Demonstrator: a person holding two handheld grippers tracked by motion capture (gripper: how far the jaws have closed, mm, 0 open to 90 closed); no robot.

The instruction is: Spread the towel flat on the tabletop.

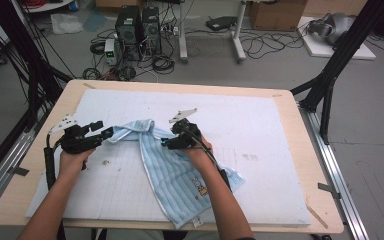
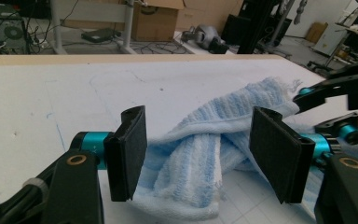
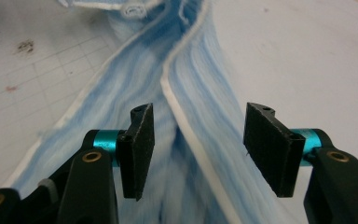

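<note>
Your surface [image 1: 260, 107] is a wooden top under a white mat, and the towel [image 1: 172, 172] lies on its near-left part, running from a bunched end at the left down toward the near edge. It is a blue striped towel with a small cartoon print near its near end, rumpled and partly doubled over itself, so it is neither flat nor neatly folded.

Your left claw [image 1: 105, 133] sits at the bunched far-left end. In the left gripper view its jaws stand spread, with the twisted cloth [image 2: 200, 158] lying between them but not pinched. Your right claw [image 1: 166, 143] is over the middle of the towel, near where the cloth narrows. In the right gripper view its jaws are also spread, hovering just above a white hem [image 3: 186, 116] that runs between two blue folds.

By the look of it, you are at the gripping step of spreading or folding the towel: both claws are placed, neither has closed. The next move calls for lowering each claw until one pad slips under an edge, then closing on a single layer. Aim the right claw at the white hem, since grabbing both folds would drag the bunch along.
</note>
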